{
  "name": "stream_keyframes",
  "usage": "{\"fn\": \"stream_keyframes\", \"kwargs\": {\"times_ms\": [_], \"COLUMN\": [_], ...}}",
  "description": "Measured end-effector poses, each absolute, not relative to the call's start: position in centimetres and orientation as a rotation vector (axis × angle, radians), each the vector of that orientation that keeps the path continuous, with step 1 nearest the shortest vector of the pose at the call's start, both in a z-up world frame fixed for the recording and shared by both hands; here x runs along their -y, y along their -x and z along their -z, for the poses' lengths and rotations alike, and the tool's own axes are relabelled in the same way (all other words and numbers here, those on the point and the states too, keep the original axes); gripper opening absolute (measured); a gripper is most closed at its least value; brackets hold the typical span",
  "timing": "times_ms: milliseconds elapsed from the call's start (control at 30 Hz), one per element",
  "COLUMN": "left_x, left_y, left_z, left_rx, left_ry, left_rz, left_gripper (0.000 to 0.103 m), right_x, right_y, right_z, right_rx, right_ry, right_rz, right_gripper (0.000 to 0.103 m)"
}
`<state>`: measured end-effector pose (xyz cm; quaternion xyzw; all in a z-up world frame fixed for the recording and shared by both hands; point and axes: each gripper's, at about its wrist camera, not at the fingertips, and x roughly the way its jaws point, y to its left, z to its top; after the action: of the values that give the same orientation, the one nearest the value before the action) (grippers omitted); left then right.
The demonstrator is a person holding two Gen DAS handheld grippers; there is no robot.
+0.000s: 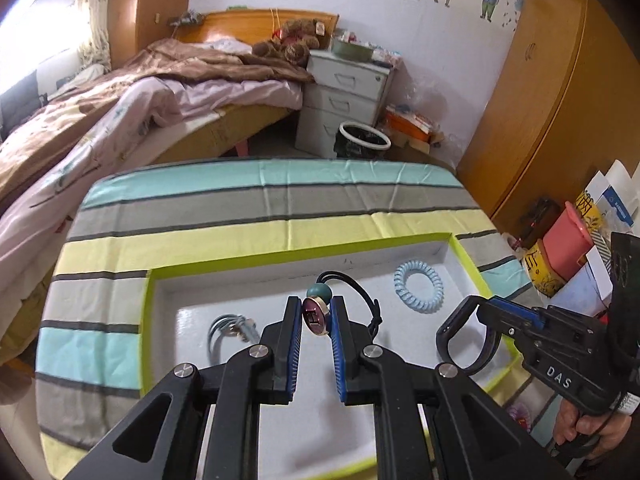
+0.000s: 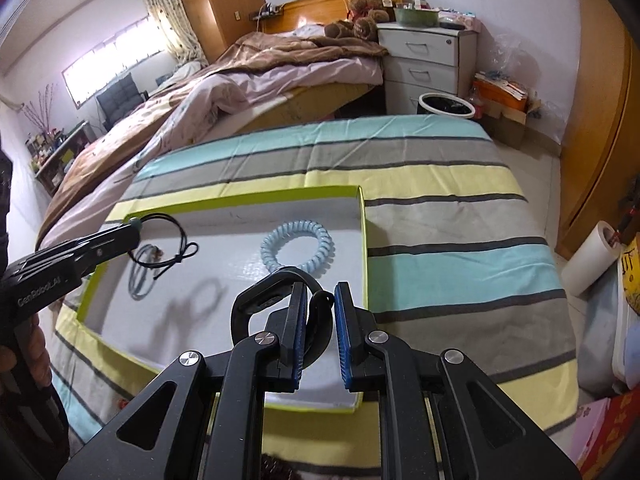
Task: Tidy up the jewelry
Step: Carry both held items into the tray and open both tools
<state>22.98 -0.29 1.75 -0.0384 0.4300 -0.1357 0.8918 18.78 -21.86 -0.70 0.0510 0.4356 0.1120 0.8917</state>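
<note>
A shallow white tray with a lime-green rim [image 1: 149, 300] [image 2: 362, 240] lies on the striped cloth. My left gripper [image 1: 315, 316] is shut on a round purple pendant marked H, with a teal bead and black cord [image 1: 360, 292] hanging from it, held above the tray; it also shows in the right wrist view [image 2: 132, 232]. My right gripper [image 2: 320, 308] is shut on a black wristband [image 2: 256, 300] over the tray's near right part; the band shows in the left wrist view [image 1: 456, 336]. A light blue spiral hair tie [image 1: 418, 286] [image 2: 298, 246] and a grey-blue cord bracelet [image 1: 228, 328] [image 2: 142, 276] lie in the tray.
The table is covered by a striped cloth [image 2: 460, 240]. A bed [image 2: 240, 80], a white drawer unit [image 2: 424, 60] and a bin [image 2: 446, 106] stand beyond. Boxes and bags [image 1: 568, 248] crowd the right side, with a paper roll [image 2: 588, 260].
</note>
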Motion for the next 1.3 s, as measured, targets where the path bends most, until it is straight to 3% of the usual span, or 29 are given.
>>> {"fn": "stream_keyframes", "kwargs": {"times_ms": [933,1133,1300], "left_x": [1.1,1.3,1.2], "left_y": [-25.3,-25.4,-25.1], "left_z": [2.0,2.0,2.0], "left_rx": [-0.994,-0.993,-0.993], "left_ry": [0.062,0.057,0.069], "left_rz": [0.251,0.251,0.254], "left_gripper": [0.014,0.017,0.027], "right_x": [19.6,19.5,19.7], "right_y": [-19.3,-19.2,-19.1], "right_z": [1.4,1.4,1.3], "right_rx": [-0.900,-0.895,-0.889], "right_ry": [0.120,0.119,0.111], "right_rz": [-0.191,-0.191,-0.193], "right_gripper": [0.014,0.015,0.018]}}
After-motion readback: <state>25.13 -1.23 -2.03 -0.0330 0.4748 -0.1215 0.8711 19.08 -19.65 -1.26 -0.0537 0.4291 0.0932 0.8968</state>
